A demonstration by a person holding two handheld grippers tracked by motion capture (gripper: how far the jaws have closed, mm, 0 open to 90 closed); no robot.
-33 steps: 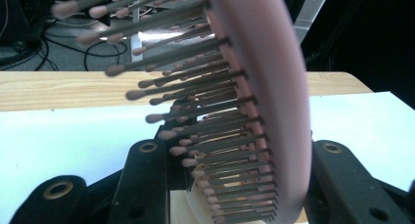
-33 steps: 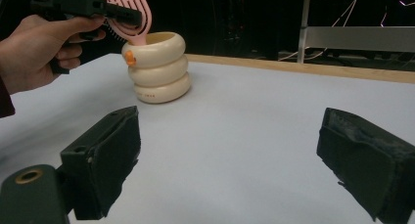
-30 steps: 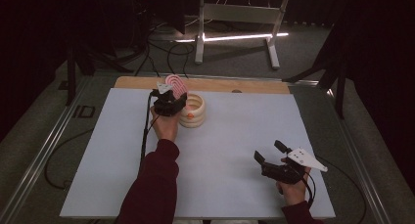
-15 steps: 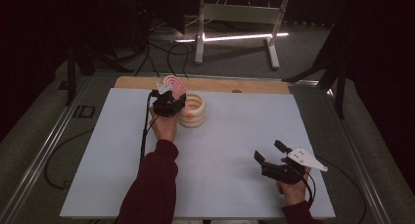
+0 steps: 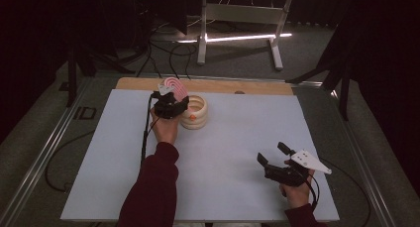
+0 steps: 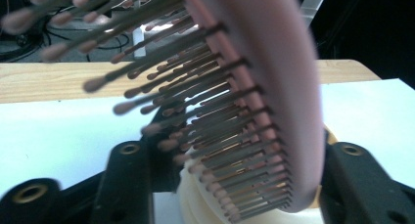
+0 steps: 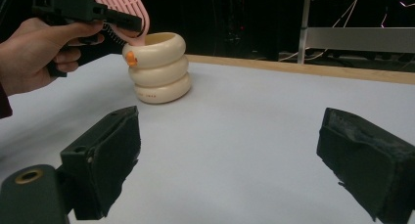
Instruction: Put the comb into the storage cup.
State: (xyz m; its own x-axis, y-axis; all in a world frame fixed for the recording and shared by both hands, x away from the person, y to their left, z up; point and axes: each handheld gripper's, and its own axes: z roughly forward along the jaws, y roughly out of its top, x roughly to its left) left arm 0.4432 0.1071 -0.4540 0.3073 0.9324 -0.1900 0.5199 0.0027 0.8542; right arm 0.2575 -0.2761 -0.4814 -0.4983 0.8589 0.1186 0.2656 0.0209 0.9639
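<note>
Dark surroundings are seen beyond the table [image 5: 218, 152], with a grey floor, loose black cables and a pale metal frame [image 5: 242, 19] lit by a strip of light behind it. White sheeting is laid over the table, and a bare wooden strip [image 5: 218, 85] is left uncovered along the far edge; metal rails are set along both long sides. Dark markings are visible on the floor by the left rail, but they cannot be read.

A cream holder [image 5: 195, 112] made of three stacked rings is stood upright near the far edge, left of the middle, with a small orange dot on its side. Small dark lettering is printed on the lowest ring, too small to be read.

A pink hairbrush [image 5: 174, 86] is tilted over the rim of the holder, its lower end resting inside the opening and its bristles turned toward the left gripper [image 5: 169, 104]. Those jaws have just been opening; the brush stands between them, and the pads are seen apart from it. The right gripper [image 5: 273, 155] is held well apart, near the right front of the table, with its jaws spread wide and nothing between them.
</note>
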